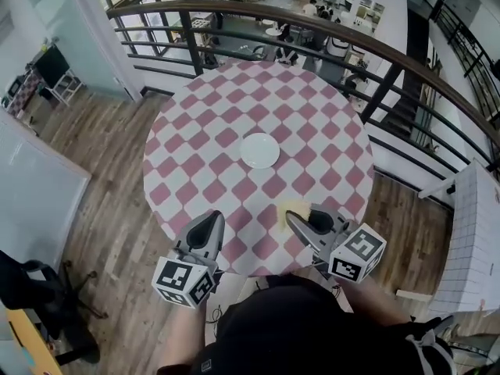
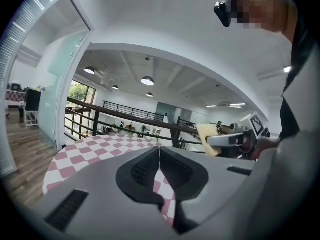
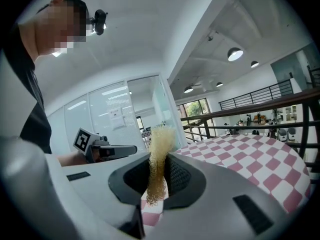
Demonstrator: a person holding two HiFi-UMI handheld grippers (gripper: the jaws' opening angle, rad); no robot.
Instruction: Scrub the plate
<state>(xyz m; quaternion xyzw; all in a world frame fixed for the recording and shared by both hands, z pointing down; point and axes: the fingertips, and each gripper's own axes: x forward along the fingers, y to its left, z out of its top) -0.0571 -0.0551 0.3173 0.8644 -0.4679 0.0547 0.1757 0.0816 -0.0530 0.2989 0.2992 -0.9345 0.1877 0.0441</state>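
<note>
Wooden floor [image 1: 101, 209] and a curved railing [image 1: 156, 6] ring a round worktop [image 1: 203, 131] covered in pink-and-white check, as the head view has it. The white plate [image 1: 259, 150] sits near the worktop's middle, apart from both tools. The left gripper [image 1: 211, 220] and right gripper [image 1: 301, 219] hover over the near edge, well short of the plate. A yellow sponge [image 1: 292, 208] shows at the right one's tip. Judging by that gap, scrubbing has not begun: reaching the plate, steadying it and rubbing are all left.

In the left gripper view, the fingers [image 2: 142, 170] are pressed together with nothing between them, only checked cloth beyond. This view shows the right gripper side-on with its sponge sticking up, which the head view barely gives. The plate is not in it.

In the right gripper view, the fingers [image 3: 177, 176] are clamped on the sponge. It stands up as a thin strip pinched flat between the pads and hangs a little below them. The left gripper appears off to the side. Again there is no plate, so only the head view places it.
</note>
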